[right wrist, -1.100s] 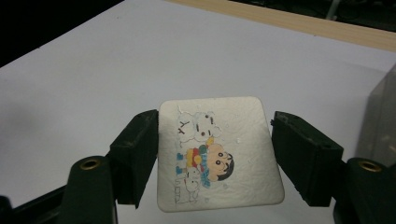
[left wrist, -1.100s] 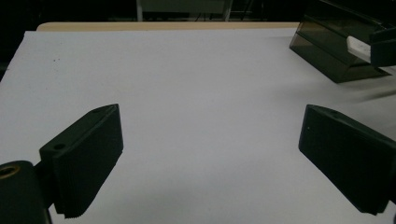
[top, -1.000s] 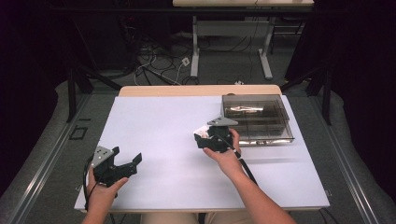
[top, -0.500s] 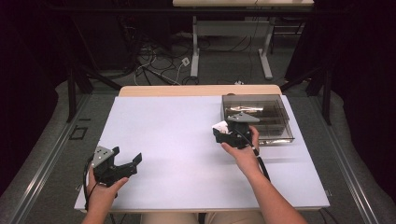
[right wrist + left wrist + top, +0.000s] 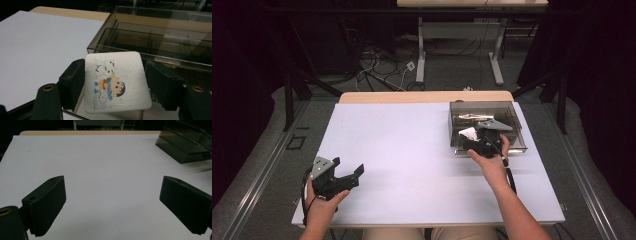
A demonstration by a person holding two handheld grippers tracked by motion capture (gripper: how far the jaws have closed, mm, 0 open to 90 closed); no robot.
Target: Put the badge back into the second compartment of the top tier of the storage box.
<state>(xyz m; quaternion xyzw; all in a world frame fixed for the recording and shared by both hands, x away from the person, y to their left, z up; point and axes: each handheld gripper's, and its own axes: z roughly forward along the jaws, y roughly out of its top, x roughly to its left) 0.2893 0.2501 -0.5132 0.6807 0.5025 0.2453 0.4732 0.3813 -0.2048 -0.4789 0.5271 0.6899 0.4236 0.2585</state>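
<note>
The right gripper has travelled across the white surface in the last second, from near the middle to the near edge of the smoky box at the far right. It carries a coaster, a white rounded square printed with cartoon figures. In the right gripper view the coaster stands between the two black jaws, face toward the camera; the left jaw meets its edge, while the right jaw looks a shade apart from it, so I'd call the grip a light clamp on the coaster and cannot vouch for how firm it is. Just beyond the coaster lies the box's front wall, and behind that its dividers and open compartments.

The left gripper has stayed put at the near left corner of the surface, jaws wide apart with nothing between them, the box well off ahead of it and to its right.

The carry looks nearly done. The coaster sits right at the rim, not yet over a compartment. What seems left is a short reach forward over the wall, then letting go. The risk I see is the coaster's lower edge catching that front wall if it goes in too low.
</note>
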